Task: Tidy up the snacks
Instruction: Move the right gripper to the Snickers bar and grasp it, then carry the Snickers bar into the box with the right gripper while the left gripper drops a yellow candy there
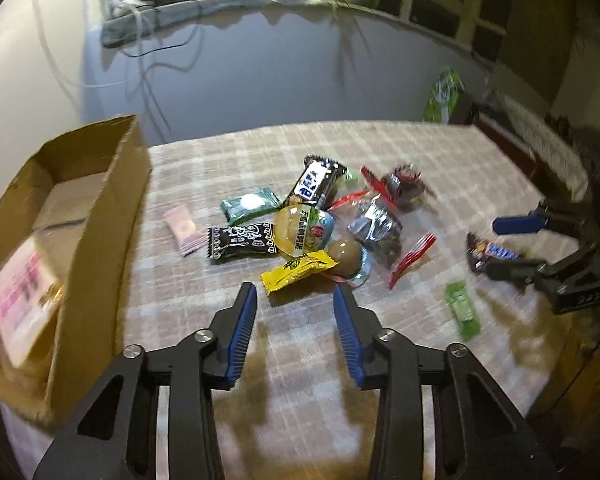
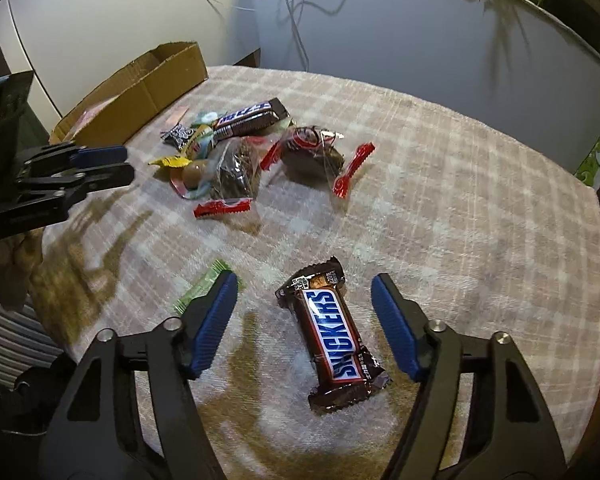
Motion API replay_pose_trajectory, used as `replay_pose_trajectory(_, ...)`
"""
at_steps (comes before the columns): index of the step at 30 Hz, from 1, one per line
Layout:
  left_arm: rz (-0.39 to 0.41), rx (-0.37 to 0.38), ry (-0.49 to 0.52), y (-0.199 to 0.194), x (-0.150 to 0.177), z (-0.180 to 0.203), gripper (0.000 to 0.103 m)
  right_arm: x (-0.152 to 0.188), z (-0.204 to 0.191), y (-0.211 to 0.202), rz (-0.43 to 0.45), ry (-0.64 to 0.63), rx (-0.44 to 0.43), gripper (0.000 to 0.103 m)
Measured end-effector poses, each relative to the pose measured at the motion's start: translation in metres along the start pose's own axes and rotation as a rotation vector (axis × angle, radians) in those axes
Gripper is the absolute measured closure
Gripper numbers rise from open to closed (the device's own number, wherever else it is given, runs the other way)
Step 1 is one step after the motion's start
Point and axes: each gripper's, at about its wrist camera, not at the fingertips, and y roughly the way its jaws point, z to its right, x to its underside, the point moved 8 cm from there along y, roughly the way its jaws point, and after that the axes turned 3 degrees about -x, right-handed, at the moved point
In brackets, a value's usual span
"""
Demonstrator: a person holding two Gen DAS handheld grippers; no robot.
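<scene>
- Left tongs [image 1: 295,294] stand wide, holding nothing, over bare checked cloth [image 1: 300,380]; the snack pile [image 1: 312,224] lies just ahead of the tips, a yellow packet [image 1: 298,271] nearest.
- To the left tongs' left, a cardboard box [image 1: 96,216] sits at the table's edge, its near wall upright, a pink packet [image 1: 24,284] inside.
- Right tongs [image 2: 304,294] also stand wide and hold nothing, with a Snickers bar [image 2: 332,332] lying flat between the fingers, touching neither.
- The bar is brown with a blue-on-white "SNICKERS" label, and lies aslant.
- A green packet [image 2: 204,288] lies partly behind the right tongs' left finger.
- Open cloth runs ahead to the right; the table's edge curves close on the right.
- The pile includes a second dark bar [image 2: 248,118], its writing blurred.
</scene>
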Motion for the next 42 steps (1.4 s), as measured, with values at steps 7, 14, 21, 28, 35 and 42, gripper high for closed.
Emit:
replay_pose_trajectory(7, -0.029, -0.032, 0.081, 0.025, -0.005, 0.000, 0.068, 0.006, 0.001, 0.013, -0.039, -0.011, -0.025, 0.037)
replay_pose_trajectory(14, -0.042, -0.006, 0.110, 0.035, -0.011, 0.003, 0.081, 0.007, 0.005, 0.020, -0.069, -0.032, -0.019, 0.048)
replay_pose_trajectory(21, -0.043, 0.037, 0.133, 0.035, -0.015, 0.015, 0.091, 0.011, 0.010, 0.017, -0.083, -0.026, -0.029, 0.056)
replay_pose_trajectory(28, -0.022, 0.019, 0.188, 0.031, -0.022, 0.021, 0.090, 0.016, 0.009, 0.015, -0.093, -0.037, -0.020, 0.057)
replay_pose_trajectory(35, -0.027, 0.038, 0.223, 0.035, -0.026, 0.029, 0.089, 0.018, 0.009, 0.013, -0.095, -0.044, -0.013, 0.057)
replay_pose_trajectory(42, -0.016, 0.079, 0.178, 0.038, -0.028, 0.032, 0.099, 0.018, 0.013, 0.012, -0.085, -0.030, -0.013, 0.073)
